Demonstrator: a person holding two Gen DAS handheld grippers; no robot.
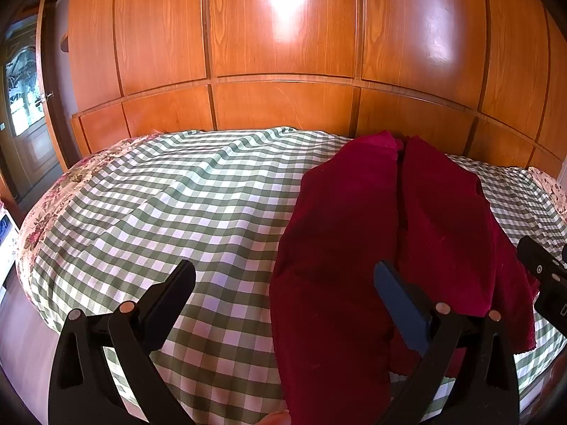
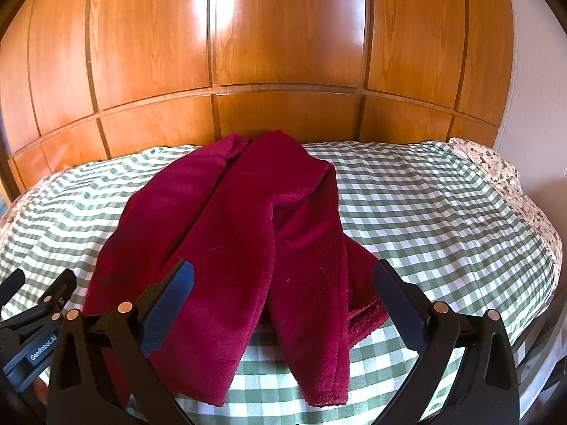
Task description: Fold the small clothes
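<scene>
Evidently the red garment (image 2: pixel 226 248) lies lengthwise on the checked bedspread (image 2: pixel 425 212) for folding; my left gripper (image 1: pixel 283 283) and right gripper (image 2: pixel 283 283) hover spread wide, pinching nothing, ready for its near hems.

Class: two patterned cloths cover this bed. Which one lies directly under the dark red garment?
The green-and-white checked cloth: the dark red fleece garment rests on it. The floral cloth only shows at the bed's edges, clear of the garment.
</scene>
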